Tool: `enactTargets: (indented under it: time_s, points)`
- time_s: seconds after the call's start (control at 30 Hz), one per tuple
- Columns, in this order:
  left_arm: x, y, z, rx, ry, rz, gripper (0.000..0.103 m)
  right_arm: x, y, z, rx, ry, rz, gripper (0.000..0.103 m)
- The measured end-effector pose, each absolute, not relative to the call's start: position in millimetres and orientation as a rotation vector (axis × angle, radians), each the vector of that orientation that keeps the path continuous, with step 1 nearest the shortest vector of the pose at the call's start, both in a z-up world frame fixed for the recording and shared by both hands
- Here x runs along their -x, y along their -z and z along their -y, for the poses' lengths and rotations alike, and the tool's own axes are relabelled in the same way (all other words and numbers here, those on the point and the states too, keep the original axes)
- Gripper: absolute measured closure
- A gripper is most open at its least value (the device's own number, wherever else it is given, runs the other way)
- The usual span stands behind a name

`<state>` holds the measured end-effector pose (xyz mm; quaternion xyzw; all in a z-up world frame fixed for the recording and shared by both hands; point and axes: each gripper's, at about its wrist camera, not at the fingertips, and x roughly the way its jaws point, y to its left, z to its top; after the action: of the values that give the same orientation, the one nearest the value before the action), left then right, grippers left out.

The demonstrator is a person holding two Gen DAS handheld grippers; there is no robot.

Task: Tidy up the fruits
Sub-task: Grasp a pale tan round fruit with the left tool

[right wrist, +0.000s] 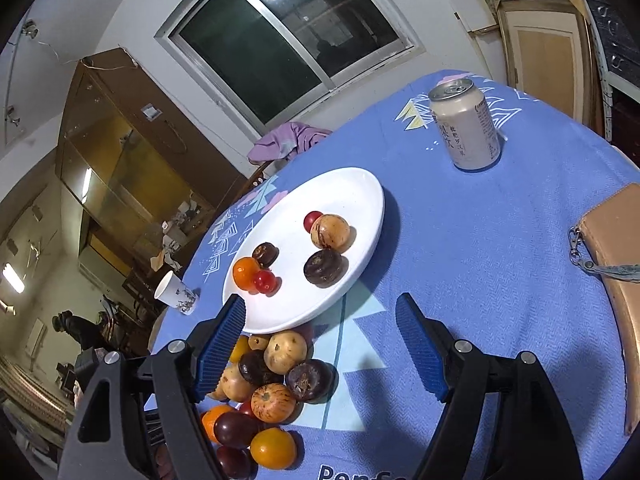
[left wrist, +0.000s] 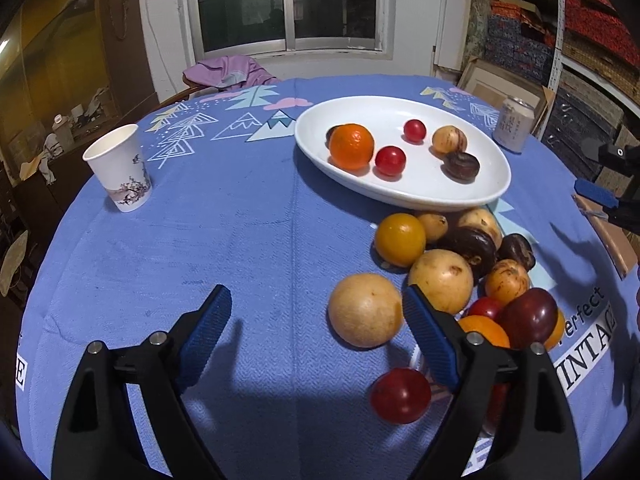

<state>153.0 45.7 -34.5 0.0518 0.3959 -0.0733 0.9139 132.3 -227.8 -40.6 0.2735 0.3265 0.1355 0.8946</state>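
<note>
Left claw (left wrist: 316, 312) released, empty above the table (left wrist: 200, 240); tan fruit (left wrist: 366, 310) just inside its right finger. Right claw (right wrist: 320, 322) released, fruit pile (right wrist: 272, 376) by its left finger, white plate (right wrist: 360, 188) ahead.

Fruit pile (left wrist: 452, 268) before plate (left wrist: 400, 196)
</note>
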Motion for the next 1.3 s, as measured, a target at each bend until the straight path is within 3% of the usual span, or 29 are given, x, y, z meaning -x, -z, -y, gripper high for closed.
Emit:
enactTargets:
  time_s: [0.17, 0.4, 0.73, 1.13, 1.17, 1.3]
  points:
    - [-157, 44, -37, -0.155, 0.145, -0.843, 0.017, -128, 44, 225, -0.556, -0.27, -0.688, 0.02]
    - [-162, 48, -38, -0.189, 0.111, -0.84, 0.004, -129, 47, 225, -0.559, -0.268, -0.695, 0.017]
    - [-169, 28, -88, -0.087, -0.073, -0.774, 0.005, -128, 47, 226, -0.573, -0.271, -0.694, 0.017]
    - [-169, 41, -61, -0.135, 0.062, -0.811, 0.005, -129, 48, 224, -0.563, -0.271, -0.705, 0.017]
    - [-169, 42, -59, -0.137, 0.069, -0.811, 0.006, -129, 48, 224, -0.561, -0.271, -0.706, 0.017]
    - [-170, 48, -54, -0.138, 0.112, -0.842, 0.031, -129, 49, 223, -0.558, -0.27, -0.712, 0.017]
